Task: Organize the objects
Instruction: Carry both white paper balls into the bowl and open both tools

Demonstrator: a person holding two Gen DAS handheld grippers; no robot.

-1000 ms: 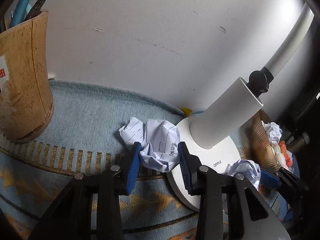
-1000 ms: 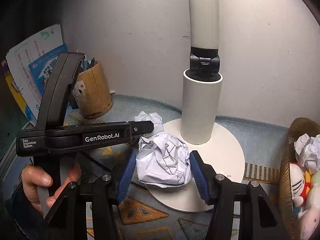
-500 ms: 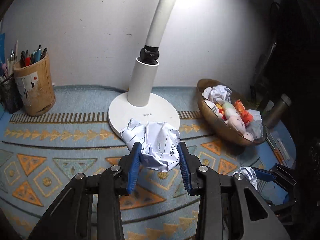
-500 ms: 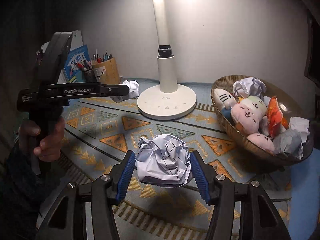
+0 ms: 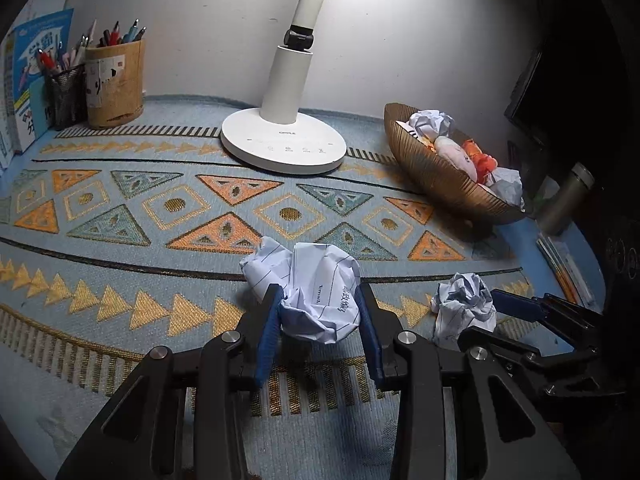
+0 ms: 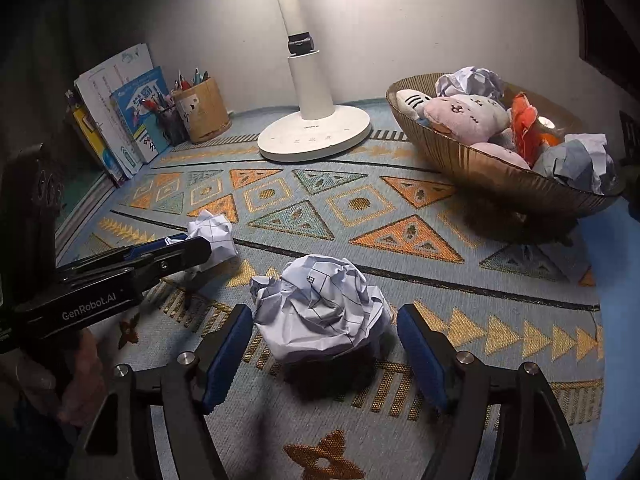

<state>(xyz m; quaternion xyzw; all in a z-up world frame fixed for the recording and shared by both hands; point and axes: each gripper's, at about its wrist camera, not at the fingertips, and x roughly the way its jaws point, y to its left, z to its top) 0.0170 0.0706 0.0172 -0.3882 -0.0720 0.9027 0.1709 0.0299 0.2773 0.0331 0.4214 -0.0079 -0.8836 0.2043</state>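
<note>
My left gripper (image 5: 318, 324) is shut on a crumpled lined paper ball (image 5: 310, 292), held low over the patterned mat (image 5: 160, 208). In the right wrist view the same ball (image 6: 212, 236) shows at the tip of the left gripper (image 6: 192, 248). My right gripper (image 6: 326, 344) is open, its blue pads apart on either side of a second paper ball (image 6: 320, 312) that rests on the mat (image 6: 400, 232). That ball (image 5: 464, 308) and the right gripper (image 5: 494, 316) show at the right of the left wrist view.
A white desk lamp (image 5: 284, 144) stands at the back centre. A brown bowl (image 6: 480, 164) at the right holds plush toys and paper balls. A pen holder (image 5: 114, 80), a mesh pen cup (image 5: 64, 92) and books (image 6: 120, 112) stand at the back left. A metal bottle (image 5: 564, 200) stands at the far right.
Both grippers pulled back from the lamp toward the front of the mat. The right gripper opened and let its paper ball down onto the mat. The left gripper still holds its ball.
</note>
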